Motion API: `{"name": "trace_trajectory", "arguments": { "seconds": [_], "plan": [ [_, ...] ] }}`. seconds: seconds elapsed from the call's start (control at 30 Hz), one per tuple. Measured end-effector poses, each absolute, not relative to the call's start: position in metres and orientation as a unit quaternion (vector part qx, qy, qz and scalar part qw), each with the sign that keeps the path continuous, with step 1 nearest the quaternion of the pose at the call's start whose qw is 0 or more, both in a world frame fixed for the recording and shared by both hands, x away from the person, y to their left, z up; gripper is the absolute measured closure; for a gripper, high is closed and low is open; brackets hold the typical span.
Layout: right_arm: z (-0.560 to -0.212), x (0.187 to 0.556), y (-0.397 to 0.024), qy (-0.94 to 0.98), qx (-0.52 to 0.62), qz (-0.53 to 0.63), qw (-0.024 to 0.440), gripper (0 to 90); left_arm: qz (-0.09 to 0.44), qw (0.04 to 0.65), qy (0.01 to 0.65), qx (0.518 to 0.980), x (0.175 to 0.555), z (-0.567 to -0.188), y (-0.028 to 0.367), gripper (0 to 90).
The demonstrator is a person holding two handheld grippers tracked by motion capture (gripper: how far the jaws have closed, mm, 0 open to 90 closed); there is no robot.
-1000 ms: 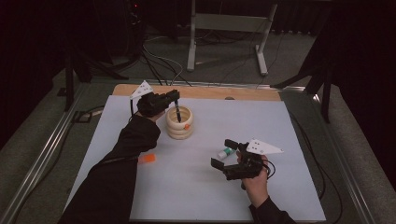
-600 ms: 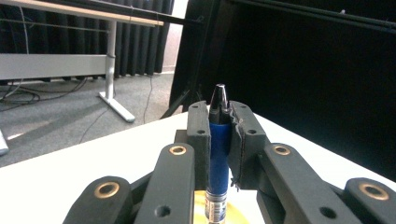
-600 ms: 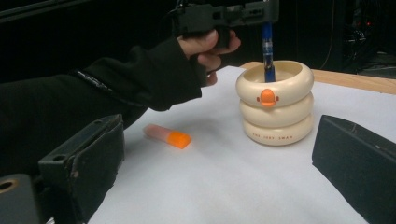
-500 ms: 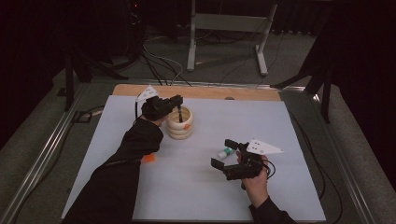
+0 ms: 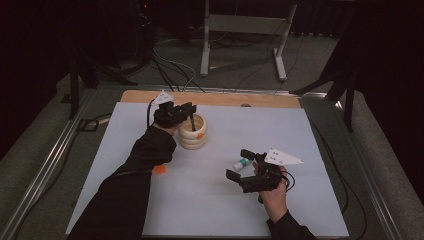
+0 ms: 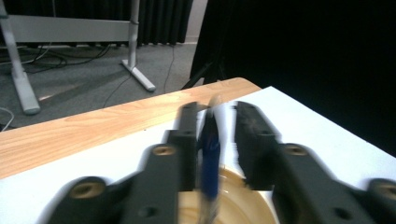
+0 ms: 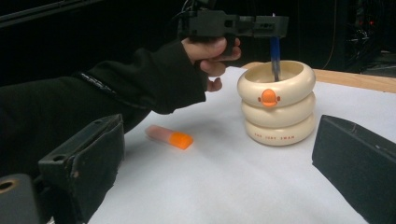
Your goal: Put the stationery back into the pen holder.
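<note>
Overhead, the left tongs (image 5: 191, 111) hover above the cream ringed holder (image 5: 193, 132) near the table's (image 5: 310, 135) far left corner, the blue pen (image 5: 193, 123) standing inside it. Left gripper view: jaws have just been opening, pen (image 6: 208, 154) loose between them. Right gripper view: right tongs (image 7: 219, 158) gape, empty; an orange-capped marker (image 7: 169, 137) lies beside the holder (image 7: 276, 103).

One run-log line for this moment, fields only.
left gripper: over cream holder, jaws just opening, blue pen upright between them, tip in holder | right gripper: open, empty, idle | orange marker: on mat
</note>
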State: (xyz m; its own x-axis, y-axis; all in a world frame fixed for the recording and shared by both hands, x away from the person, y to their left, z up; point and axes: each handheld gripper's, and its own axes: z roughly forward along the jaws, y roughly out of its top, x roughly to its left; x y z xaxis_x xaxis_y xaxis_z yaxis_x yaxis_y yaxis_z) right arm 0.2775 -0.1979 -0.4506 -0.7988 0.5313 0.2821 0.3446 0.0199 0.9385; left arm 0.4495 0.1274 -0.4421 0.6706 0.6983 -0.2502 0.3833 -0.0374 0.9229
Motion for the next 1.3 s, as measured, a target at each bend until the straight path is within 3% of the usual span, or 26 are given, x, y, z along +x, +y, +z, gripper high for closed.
{"name": "trace_trajectory", "arguments": {
  "seconds": [0.1, 0.23, 0.53, 1.03, 1.3],
  "plan": [
    [-0.45, 0.278, -0.198, 0.71, 0.308, 0.629, 0.074, 2.4, 0.132, 0.578, 0.382, 0.709, 0.448, -0.437, 0.129, 48.9],
    [-0.45, 0.277, -0.198, 0.71, 0.308, 0.629, 0.074, 2.4, 0.123, 0.579, 0.373, 0.714, 0.445, -0.428, 0.133, 29.5],
    [-0.449, 0.276, -0.199, 0.708, 0.308, 0.632, 0.073, 2.4, 0.091, 0.593, 0.327, 0.73, 0.436, -0.419, 0.151, 2.3],
    [-0.449, 0.271, -0.205, 0.703, 0.314, 0.635, 0.069, 2.4, 0.066, 0.592, 0.235, 0.768, 0.41, -0.428, 0.179, 1.1],
    [-0.448, 0.27, -0.205, 0.702, 0.312, 0.637, 0.07, 2.5, 0.067, 0.59, 0.219, 0.774, 0.399, -0.436, 0.192, 1.5]
  ]
}}
